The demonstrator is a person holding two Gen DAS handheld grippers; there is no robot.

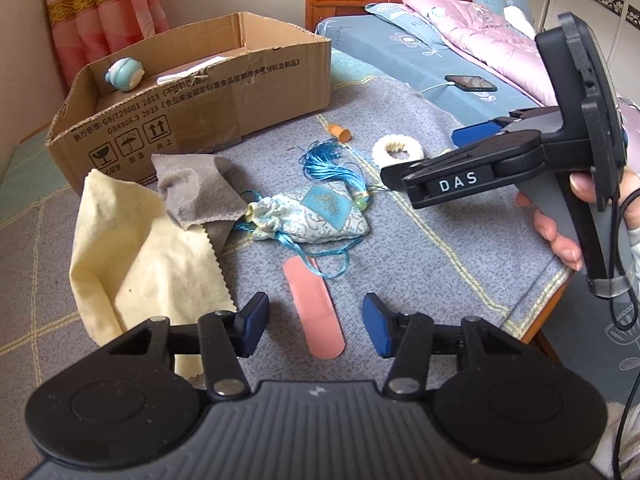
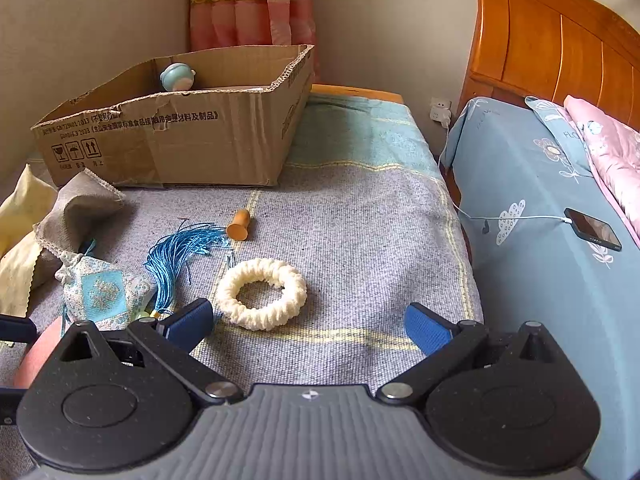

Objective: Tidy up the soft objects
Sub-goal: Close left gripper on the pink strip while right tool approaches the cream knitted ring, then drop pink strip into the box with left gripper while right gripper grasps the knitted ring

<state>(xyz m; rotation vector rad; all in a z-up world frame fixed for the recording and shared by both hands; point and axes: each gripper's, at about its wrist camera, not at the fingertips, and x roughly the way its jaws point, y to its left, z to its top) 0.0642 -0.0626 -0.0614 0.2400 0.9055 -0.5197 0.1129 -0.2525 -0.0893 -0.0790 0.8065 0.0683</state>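
Pink strip [image 1: 314,312] btwn left jaws, untouched

Between the open jaws of the right gripper [image 2: 310,326] lies a fluffy knitted scrunchie [image 2: 262,293] on rough woven blanket [image 2: 360,240], and beyond it stand matt torn cardboard box [image 2: 172,136] and glossy wooden headboard [image 2: 560,52].

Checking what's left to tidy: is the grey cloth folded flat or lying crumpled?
Crumpled. The grey cloth lies bunched and creased, draped partly over the yellow cloth, one corner standing up beside the cardboard box.
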